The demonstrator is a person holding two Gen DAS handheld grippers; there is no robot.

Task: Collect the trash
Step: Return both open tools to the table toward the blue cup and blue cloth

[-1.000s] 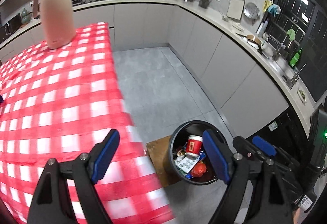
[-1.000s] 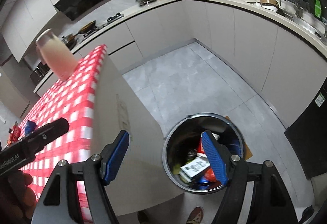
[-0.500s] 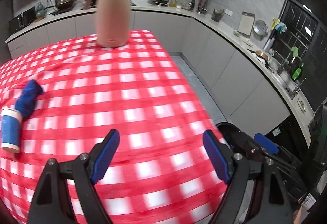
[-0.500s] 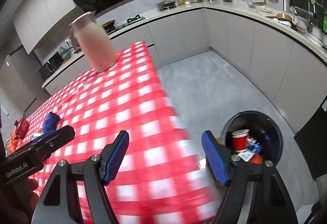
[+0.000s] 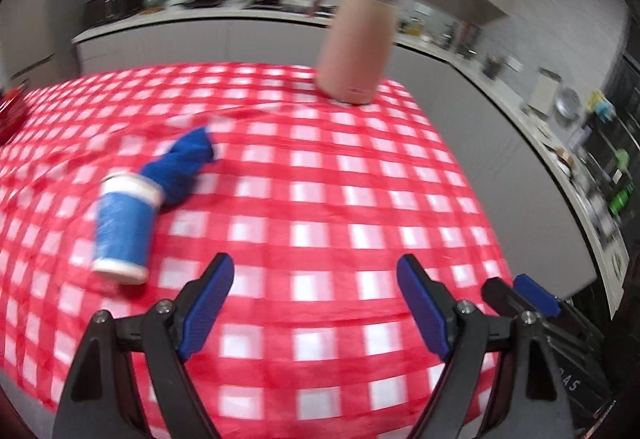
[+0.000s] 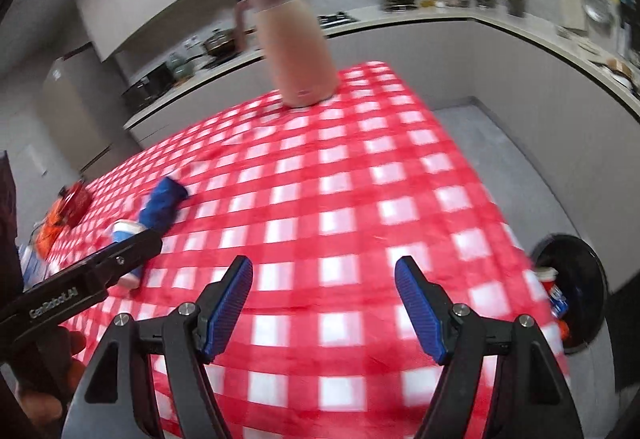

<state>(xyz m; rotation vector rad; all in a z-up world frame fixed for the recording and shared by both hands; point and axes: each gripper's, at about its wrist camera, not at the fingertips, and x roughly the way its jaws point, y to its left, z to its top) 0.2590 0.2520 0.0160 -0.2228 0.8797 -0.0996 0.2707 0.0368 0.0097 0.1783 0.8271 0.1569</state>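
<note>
Both views now face the checked table (image 5: 320,199) instead of the bin (image 6: 580,279); left gripper (image 5: 316,303) and right gripper (image 6: 324,303) angle downward over it, fingers released, empty.

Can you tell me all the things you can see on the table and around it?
Tablecloth: one, red and white checks, covering the table.
Paper cup: one, blue and white, lying on its side, left part of the table.
Cloth: one, blue, bunched, touching the cup's rim.
Jug: one, pink, upright near the far corner.
Wrappers: red and orange, number unclear, far left edge.
Bin: one, black, on the floor at the right, trash inside.
Left tool: open, empty.
Right tool: open, empty.
</note>
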